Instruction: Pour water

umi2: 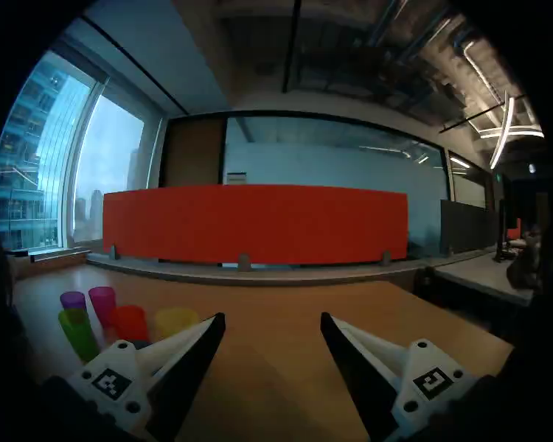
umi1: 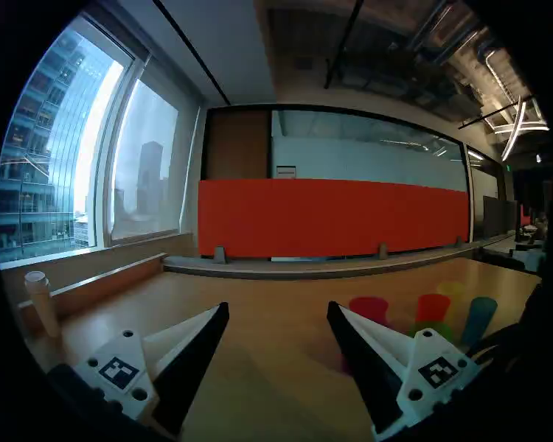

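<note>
We hold the left gripper (umi1: 276, 324) and right gripper (umi2: 271, 324) wide and empty. The cups (umi2: 131, 322) cluster on the desk (umi2: 276, 295) between them. They look light, thin and tippy, so we'd grip one gently at mid-wall.

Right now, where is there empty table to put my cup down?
The wooden table is bare ahead of the left gripper and the right gripper, up to the red divider. It's crowded where the colored cups cluster.

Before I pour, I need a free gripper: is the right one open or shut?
Open: the right gripper has its fingers wide apart, bare table between them.
</note>
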The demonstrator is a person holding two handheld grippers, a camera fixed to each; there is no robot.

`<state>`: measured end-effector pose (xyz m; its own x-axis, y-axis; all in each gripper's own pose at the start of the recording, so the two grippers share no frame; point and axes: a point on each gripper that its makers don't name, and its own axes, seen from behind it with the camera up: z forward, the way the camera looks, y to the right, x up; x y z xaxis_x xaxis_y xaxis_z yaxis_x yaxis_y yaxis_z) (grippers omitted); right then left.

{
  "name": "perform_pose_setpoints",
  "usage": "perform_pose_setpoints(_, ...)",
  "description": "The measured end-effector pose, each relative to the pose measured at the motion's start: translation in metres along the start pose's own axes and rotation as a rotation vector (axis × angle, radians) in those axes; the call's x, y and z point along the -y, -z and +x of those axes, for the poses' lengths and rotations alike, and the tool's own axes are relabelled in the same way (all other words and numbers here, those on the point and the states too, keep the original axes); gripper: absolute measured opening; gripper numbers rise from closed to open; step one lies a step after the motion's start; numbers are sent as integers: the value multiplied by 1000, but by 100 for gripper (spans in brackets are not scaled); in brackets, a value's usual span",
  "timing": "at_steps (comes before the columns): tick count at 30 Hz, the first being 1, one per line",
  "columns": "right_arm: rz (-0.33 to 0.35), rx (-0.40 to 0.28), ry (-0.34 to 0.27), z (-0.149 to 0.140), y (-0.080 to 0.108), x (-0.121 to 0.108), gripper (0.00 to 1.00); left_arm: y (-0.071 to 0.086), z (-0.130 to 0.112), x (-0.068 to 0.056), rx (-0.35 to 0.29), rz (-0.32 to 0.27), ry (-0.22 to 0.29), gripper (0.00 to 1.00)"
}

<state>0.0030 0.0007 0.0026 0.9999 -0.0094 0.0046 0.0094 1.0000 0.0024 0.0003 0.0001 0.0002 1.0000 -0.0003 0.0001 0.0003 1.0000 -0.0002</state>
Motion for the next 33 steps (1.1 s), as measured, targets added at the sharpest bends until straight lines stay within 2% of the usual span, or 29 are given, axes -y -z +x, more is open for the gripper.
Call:
perform_pose_setpoints(9, 21, 38, 22, 40, -6, -1, 100, -11, 38, -13, 17, -51, 35, 100)
perform_pose_setpoints(18, 56, 60, 5, 87, -6, -3, 100, -12, 93, -10, 25, -69, -40, 100)
perform_pose_setpoints(27, 89, 61, -20, 133, -8, -4, 100, -15, 140, -21, 14, -131, -74, 99)
perform_pose_setpoints(33, 134, 59, -10, 143, -7, 6, 100, -17, 149, -31, 23, -178, -95, 99)
